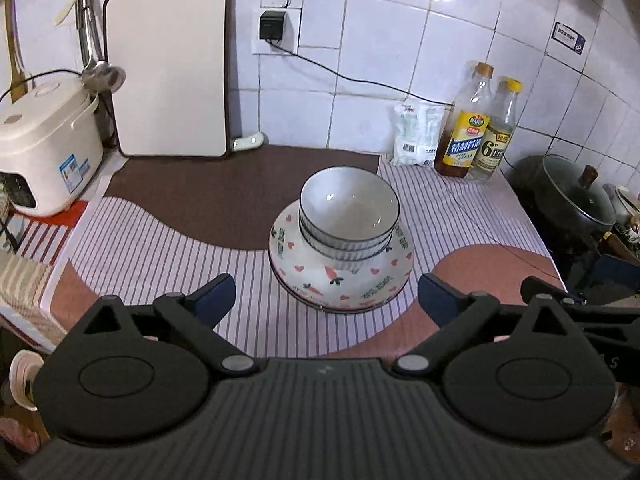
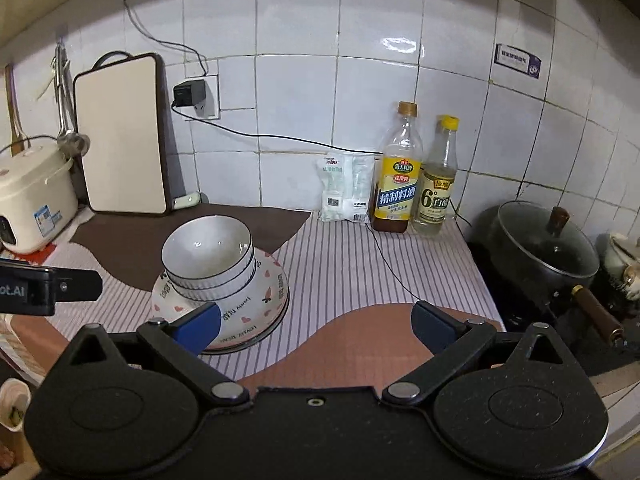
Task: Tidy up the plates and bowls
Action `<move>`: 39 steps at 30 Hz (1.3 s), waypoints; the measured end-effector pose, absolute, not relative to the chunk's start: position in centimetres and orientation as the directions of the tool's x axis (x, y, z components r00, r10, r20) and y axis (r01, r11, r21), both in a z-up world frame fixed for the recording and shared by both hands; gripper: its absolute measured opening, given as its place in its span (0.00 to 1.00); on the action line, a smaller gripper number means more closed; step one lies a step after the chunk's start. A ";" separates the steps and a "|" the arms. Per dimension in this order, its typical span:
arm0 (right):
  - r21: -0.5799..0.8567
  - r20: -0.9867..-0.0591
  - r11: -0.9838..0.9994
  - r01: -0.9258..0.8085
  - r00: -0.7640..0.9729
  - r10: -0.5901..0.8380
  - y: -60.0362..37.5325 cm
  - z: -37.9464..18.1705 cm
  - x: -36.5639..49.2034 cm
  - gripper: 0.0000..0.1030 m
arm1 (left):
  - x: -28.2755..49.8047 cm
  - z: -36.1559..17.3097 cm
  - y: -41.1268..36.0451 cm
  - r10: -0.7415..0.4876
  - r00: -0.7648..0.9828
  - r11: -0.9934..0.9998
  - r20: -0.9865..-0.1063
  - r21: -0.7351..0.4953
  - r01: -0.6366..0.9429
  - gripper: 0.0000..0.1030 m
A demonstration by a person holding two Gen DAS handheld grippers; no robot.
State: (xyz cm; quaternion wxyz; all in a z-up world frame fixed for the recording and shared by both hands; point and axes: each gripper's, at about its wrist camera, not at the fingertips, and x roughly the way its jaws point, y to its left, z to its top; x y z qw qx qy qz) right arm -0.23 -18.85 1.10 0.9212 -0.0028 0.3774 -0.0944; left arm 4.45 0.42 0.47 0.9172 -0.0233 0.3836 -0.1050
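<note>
Now I see white ribbed bowls (image 1: 349, 216) nested on heart-and-carrot patterned plates (image 1: 340, 276), mid striped mat (image 1: 160, 240). Left gripper (image 1: 326, 300) wide, empty; right gripper (image 2: 316, 324) wide, empty. Stacking looks done; next I retreat clear.

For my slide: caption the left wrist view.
Open left gripper hovers before white bowls stacked on carrot-patterned plates.
</note>
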 end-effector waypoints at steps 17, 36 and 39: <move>-0.111 -0.654 0.978 0.178 0.728 -0.207 -18.1 1.7 -2.5 1.00 | 2.7 -0.1 0.7 -0.167 0.687 0.985 -0.707 -0.083 0.155 0.96; -0.130 -0.616 0.973 0.191 0.754 -0.230 -17.5 1.9 -3.6 1.00 | 1.2 0.0 0.1 -0.133 0.737 0.988 -0.662 -0.028 0.153 0.96; -0.134 -0.615 0.972 0.194 0.753 -0.235 -17.4 1.9 -3.7 1.00 | 1.1 -0.1 0.1 -0.125 0.745 0.990 -0.655 -0.030 0.139 0.96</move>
